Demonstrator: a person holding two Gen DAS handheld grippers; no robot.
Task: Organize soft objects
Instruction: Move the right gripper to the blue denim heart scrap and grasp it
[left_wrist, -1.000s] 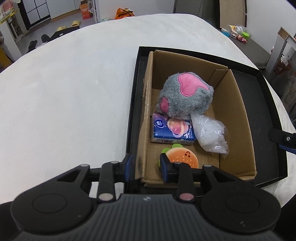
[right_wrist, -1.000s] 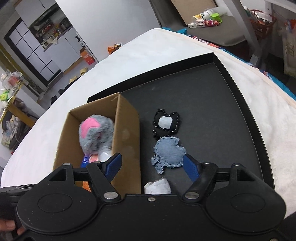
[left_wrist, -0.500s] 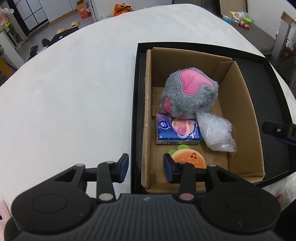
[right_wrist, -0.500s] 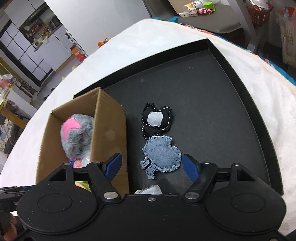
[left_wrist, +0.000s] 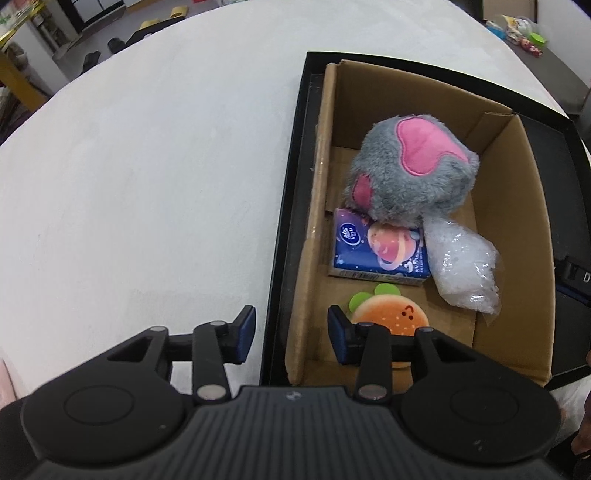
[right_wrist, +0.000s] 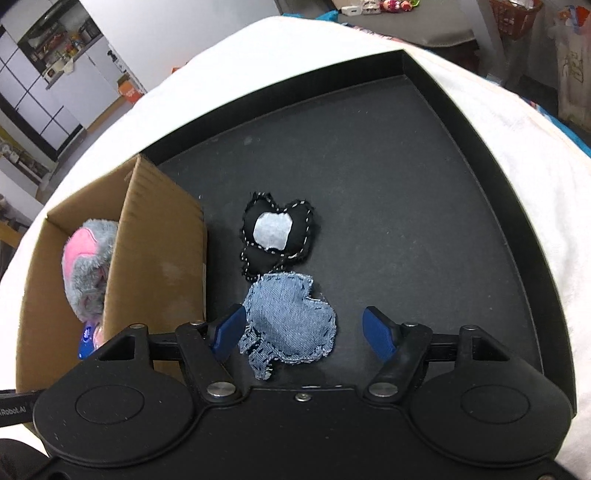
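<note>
Soft objects in two groups. Inside the cardboard box (left_wrist: 513, 206), a grey and pink plush toy (left_wrist: 410, 173) lay toward the far end, resting partly on a blue tissue pack (left_wrist: 376, 251). A clear crumpled plastic bag (left_wrist: 461, 266) lay just beside the pack, and an orange burger-shaped plush (left_wrist: 391, 317) lay at the near end. The box stood in the left part of a shallow black tray (right_wrist: 443, 184), which sat on a white surface (left_wrist: 147, 184).

On the bare tray floor beside the box lay a black stitched fabric heart (right_wrist: 277, 236) with a pale patch, and touching its near edge a blue denim pad (right_wrist: 291, 317) with frayed edges.

The left gripper (left_wrist: 291, 332) pointed steeply down over the box's near left corner. Its jaws had just been opening and stood apart, straddling the left box wall and tray rim, with the pads not pressing on either.

The right gripper (right_wrist: 303, 332) hung over the tray, jaws spread wide. The denim pad lay between the blue pads (right_wrist: 229, 328), nearer the left one, ungripped.
</note>
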